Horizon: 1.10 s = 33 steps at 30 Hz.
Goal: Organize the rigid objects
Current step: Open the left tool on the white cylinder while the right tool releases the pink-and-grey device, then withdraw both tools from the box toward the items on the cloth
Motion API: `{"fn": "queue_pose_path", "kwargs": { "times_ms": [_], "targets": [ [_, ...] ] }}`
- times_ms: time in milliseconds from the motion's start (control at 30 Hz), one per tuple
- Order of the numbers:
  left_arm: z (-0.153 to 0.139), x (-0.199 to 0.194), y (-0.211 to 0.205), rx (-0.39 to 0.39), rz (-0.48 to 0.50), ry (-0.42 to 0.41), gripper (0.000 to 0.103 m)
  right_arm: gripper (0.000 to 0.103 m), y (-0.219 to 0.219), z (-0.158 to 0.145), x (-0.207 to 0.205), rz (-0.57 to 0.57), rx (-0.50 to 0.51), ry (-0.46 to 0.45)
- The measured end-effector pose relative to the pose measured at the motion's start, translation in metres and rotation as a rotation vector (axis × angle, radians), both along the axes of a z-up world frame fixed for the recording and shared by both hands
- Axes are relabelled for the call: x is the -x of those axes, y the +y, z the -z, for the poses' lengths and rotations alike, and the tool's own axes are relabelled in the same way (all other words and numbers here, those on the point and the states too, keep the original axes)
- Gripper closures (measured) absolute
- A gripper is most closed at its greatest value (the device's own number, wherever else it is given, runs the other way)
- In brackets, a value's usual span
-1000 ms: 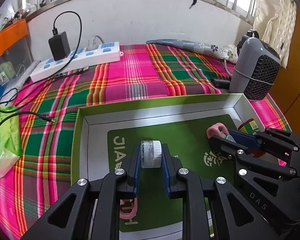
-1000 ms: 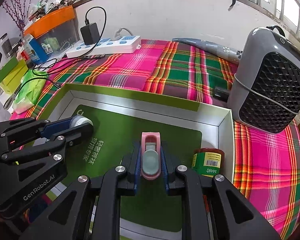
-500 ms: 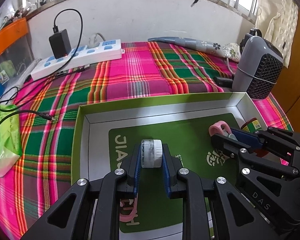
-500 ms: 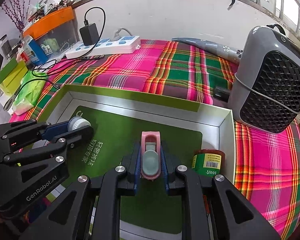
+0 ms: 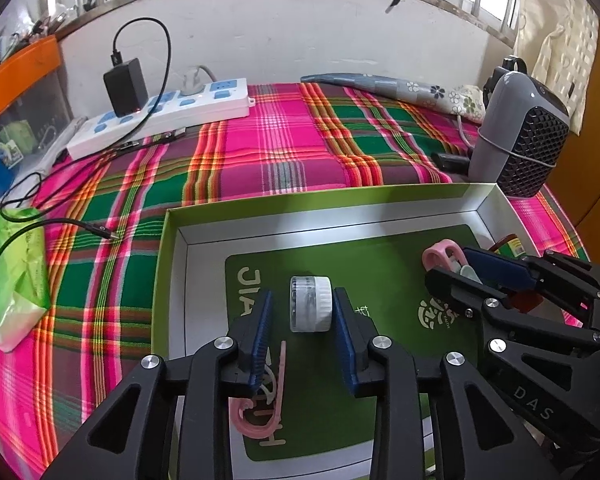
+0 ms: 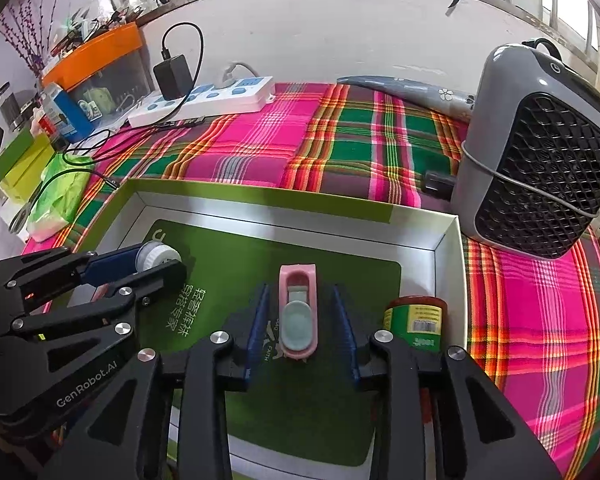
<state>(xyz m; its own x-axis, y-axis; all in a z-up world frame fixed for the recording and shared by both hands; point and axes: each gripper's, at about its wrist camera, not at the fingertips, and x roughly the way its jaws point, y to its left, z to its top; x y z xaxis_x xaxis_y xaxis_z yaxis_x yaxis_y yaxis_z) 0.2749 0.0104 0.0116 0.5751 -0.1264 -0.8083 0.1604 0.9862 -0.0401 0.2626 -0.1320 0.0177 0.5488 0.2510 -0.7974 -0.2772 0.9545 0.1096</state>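
Note:
A shallow green box with white walls lies on the plaid cloth. On its floor a small clear jar with a white cap lies on its side between the jaws of my left gripper. Those jaws are opening, with a gap at the left pad. A pink case with a pale inset lies between the jaws of my right gripper. These are opening too, with gaps on both sides. In the right wrist view the left gripper sits at the left of the box.
A red-lidded green can stands in the box's right corner. A pink hook lies under my left fingers. A grey heater stands right of the box. A white power strip, cables and a green packet lie to the left.
Both grippers' jaws have parted. The left pads have come off the jar and the right pads off the pink case. Neither hand has shifted.

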Motion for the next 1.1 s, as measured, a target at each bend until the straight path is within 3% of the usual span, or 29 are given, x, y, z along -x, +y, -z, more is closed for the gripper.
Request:
{"fn": "queue_pose_path", "kwargs": {
  "times_ms": [200,333,1100],
  "targets": [
    [-0.007,0.008,0.0,0.001,0.006,-0.018,0.073,0.068,-0.003,-0.006,0.005,0.009,-0.006,-0.015],
    [-0.013,0.017,0.001,-0.003,-0.001,-0.029,0.073,0.057,-0.004,-0.011,0.011,0.01,-0.01,-0.028],
    [-0.043,0.093,0.01,-0.004,-0.032,-0.103,0.073,0.057,-0.011,-0.04,0.078,0.022,-0.051,-0.091]
  ]
}}
